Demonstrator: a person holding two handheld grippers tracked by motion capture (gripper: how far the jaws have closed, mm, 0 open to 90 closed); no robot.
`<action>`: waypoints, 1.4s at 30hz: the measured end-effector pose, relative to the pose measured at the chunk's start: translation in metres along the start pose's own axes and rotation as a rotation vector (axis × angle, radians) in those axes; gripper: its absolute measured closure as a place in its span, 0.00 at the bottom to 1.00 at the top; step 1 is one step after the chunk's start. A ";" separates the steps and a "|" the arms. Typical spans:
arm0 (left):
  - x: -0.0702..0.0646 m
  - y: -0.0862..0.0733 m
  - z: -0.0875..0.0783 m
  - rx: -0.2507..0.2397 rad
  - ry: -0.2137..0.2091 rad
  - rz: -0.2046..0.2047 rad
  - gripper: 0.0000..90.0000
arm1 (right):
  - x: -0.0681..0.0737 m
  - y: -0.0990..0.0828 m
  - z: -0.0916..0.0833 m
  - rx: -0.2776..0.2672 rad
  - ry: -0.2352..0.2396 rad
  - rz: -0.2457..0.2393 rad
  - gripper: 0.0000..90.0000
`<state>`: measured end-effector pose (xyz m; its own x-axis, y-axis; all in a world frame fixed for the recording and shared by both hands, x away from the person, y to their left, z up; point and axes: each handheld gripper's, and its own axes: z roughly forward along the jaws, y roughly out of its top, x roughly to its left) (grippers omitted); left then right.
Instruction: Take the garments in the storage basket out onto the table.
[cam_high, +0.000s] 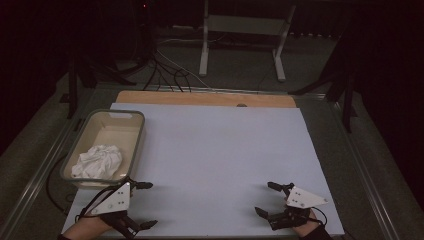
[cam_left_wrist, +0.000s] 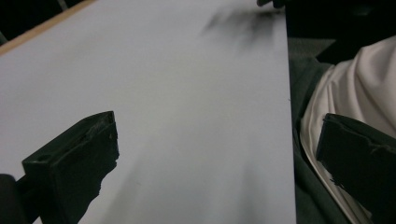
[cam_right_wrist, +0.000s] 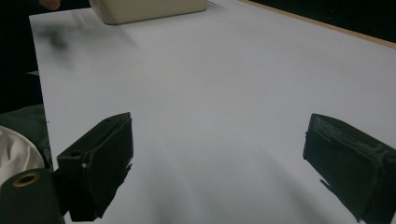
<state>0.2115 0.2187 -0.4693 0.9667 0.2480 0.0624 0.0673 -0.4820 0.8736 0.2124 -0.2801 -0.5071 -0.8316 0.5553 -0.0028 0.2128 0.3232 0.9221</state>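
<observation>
Logging what I have on my screens, item by item.

Item one: left gripper (cam_high: 148, 204), low at the near left corner of the white table sheet (cam_high: 215, 150). I see its jaws spread wide with nothing between them; its own view shows one jaw over the sheet and the other out past the sheet's near edge, over a person's pale garment (cam_left_wrist: 359, 88). A grey three-cornered plate sits on top, and a hand holds it from the bottom edge of the high view.

Item two: right gripper (cam_high: 264, 199), low at the near right of the same sheet, well apart from the left one. I read its jaws as released too, wide and empty, both hanging over bare sheet in its own view.

Item three: crumpled white cloth (cam_high: 98, 161), lying in the near half of the tub, near the left gripper but not touched by it.

Item four: clear plastic tub (cam_high: 127, 116), rectangular, standing at the left edge of the sheet just beyond the left gripper. I see its pale wall at the top of the right gripper view (cam_right_wrist: 149, 9).

Item five: wooden tabletop (cam_high: 205, 98), showing as a tan strip along the far edge of the sheet.

Item six: white metal stand (cam_high: 245, 30) on the floor beyond the table, with dark cables (cam_high: 167, 70) lying beside it.
</observation>
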 end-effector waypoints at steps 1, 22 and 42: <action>0.001 0.002 -0.002 -0.001 -0.011 0.001 0.00 | 0.000 0.000 0.000 0.000 0.000 -0.003 0.09; 0.019 0.032 -0.043 0.037 -0.017 0.052 0.00 | 0.000 0.001 -0.001 -0.011 -0.002 0.005 0.09; 0.044 0.041 -0.070 0.100 0.022 0.033 0.00 | 0.001 0.001 0.000 -0.014 0.006 0.003 0.10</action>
<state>0.2395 0.2684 -0.3972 0.9633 0.2483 0.1021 0.0605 -0.5712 0.8186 0.2118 -0.2794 -0.5059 -0.8338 0.5520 0.0021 0.2080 0.3107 0.9275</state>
